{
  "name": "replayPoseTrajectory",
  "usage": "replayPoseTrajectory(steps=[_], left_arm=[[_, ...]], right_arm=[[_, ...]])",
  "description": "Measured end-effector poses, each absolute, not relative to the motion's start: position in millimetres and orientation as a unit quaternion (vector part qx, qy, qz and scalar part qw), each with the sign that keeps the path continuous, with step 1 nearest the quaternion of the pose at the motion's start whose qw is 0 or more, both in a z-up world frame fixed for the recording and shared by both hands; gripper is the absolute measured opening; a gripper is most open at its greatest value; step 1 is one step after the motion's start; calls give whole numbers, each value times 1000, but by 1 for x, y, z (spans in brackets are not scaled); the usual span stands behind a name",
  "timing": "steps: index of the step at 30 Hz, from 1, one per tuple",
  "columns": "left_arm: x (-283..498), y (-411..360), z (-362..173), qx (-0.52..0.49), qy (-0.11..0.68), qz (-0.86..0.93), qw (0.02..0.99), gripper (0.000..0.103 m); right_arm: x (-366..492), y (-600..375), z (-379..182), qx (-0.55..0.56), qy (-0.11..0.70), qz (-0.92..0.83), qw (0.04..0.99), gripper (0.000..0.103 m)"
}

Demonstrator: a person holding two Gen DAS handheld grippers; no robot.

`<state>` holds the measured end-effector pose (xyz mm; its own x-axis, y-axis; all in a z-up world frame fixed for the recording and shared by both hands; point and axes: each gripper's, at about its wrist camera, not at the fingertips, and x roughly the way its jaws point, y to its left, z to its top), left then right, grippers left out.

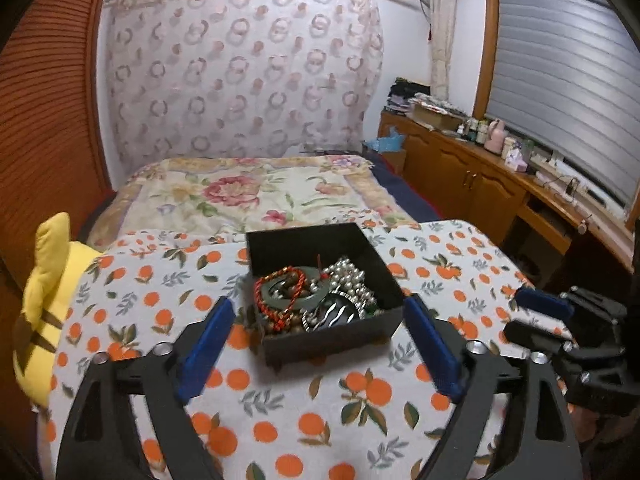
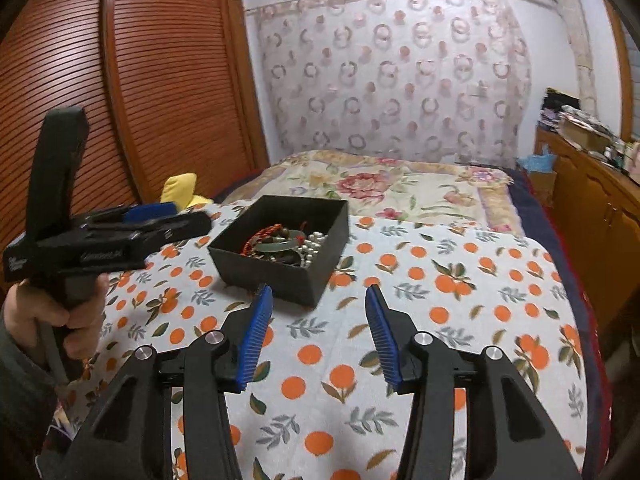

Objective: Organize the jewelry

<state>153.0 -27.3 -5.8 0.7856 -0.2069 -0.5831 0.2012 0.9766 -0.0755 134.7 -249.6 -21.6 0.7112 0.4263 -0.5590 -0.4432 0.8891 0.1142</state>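
A black open box [image 1: 320,344] stands on the orange-print cloth [image 1: 304,412]. It holds a green jade ring [image 1: 296,292], a red cord with brown beads [image 1: 266,300], silver pearl beads [image 1: 352,280] and a dark striped piece [image 1: 340,314]. My left gripper [image 1: 318,312] is open, its blue pads on either side of the box's near end, empty. In the right wrist view the box [image 2: 280,276] is ahead and left of my right gripper [image 2: 318,300], which is open and empty. The left gripper [image 2: 152,214] shows at the left there, held by a hand.
A yellow plush toy [image 1: 48,300] lies at the cloth's left edge. A floral bed [image 1: 248,196] lies beyond. A wooden cabinet with clutter [image 1: 480,160] runs along the right. A slatted wooden door [image 2: 120,80] stands on the left.
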Motion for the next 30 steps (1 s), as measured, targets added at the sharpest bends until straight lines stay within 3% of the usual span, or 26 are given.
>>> replayPoseTrajectory(steps=[1,3,7,30], left_arm=[[148,-28,-5,-1,307,-102,946,91],[139,-27,-5,2,302,-89,949,92],[122,-22,-8,2,305,-57,951,95],[70,-15,-1,8,275,-19,961,95]], right_arm=[[132,-251,-21,-13,295,228,928,71],[125,-255,-19,-7,283,215,935,86],[116,-259,-16,-4,273,196,942,99],[86,-254,-4,-9,234,161,959,100]])
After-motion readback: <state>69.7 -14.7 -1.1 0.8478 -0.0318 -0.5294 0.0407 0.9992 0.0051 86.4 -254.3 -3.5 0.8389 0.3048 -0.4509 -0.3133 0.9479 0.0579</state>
